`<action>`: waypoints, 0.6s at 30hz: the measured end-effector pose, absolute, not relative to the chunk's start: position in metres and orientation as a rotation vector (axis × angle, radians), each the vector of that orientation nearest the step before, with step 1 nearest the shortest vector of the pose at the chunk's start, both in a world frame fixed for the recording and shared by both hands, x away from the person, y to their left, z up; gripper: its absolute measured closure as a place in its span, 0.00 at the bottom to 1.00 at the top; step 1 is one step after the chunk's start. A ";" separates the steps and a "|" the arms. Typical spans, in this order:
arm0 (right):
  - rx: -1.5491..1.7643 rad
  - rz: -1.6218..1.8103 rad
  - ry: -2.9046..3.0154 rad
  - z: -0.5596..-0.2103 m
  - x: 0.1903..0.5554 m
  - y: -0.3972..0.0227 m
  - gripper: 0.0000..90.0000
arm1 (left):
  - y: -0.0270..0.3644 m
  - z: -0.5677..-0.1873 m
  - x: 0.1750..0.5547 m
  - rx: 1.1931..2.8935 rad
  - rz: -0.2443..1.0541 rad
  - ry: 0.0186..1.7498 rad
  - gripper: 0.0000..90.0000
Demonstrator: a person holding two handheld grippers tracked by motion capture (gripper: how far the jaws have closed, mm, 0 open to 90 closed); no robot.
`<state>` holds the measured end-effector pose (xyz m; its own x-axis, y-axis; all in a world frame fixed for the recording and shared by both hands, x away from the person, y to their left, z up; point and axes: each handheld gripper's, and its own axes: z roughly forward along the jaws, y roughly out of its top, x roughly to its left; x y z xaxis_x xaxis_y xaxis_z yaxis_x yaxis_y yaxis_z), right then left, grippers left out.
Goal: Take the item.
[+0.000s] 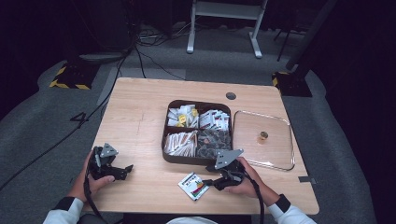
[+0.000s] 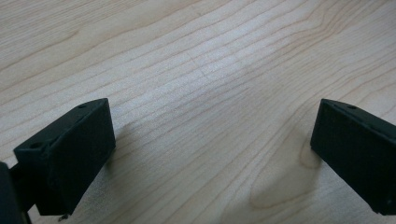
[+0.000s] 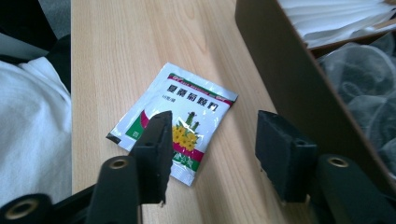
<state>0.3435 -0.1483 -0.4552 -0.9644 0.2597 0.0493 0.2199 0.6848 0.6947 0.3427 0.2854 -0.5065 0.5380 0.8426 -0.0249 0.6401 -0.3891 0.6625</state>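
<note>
the sachet (image 3: 175, 122) bears printed chinese characters, too blurred to read for certain.

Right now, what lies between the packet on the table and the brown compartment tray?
Only bare wood of the table. In the right gripper view, the packet lies flat, apart from the tray wall, with nothing between them.

Bare table (image 1: 140, 116) lies left; tray (image 1: 169, 140) and lid (image 1: 285, 140) block right.
</note>
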 end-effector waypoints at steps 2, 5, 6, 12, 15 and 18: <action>0.406 1.169 2.821 -0.453 0.344 -0.150 0.47 | 0.285 -0.506 0.343 2.154 0.421 1.193 0.00; 0.412 1.173 2.802 -0.450 0.344 -0.153 0.43 | 0.285 -0.507 0.343 2.154 0.422 1.193 0.00; 0.406 1.171 2.797 -0.449 0.344 -0.154 0.40 | 0.285 -0.506 0.343 2.154 0.421 1.193 0.00; 0.396 1.165 2.757 -0.443 0.344 -0.158 0.35 | 0.285 -0.507 0.343 2.154 0.422 1.193 0.00; 0.388 1.167 2.746 -0.439 0.344 -0.161 0.34 | 0.285 -0.506 0.343 2.155 0.422 1.193 0.00; 0.386 1.182 2.735 -0.433 0.344 -0.164 0.33 | 0.285 -0.507 0.343 2.154 0.421 1.193 0.00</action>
<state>0.3438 -0.1643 -0.4330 -0.9577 0.2867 -0.0241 0.1789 0.6589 0.7307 0.3427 0.2854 -0.5065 0.5381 0.8425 -0.0250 0.6401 -0.3891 0.6624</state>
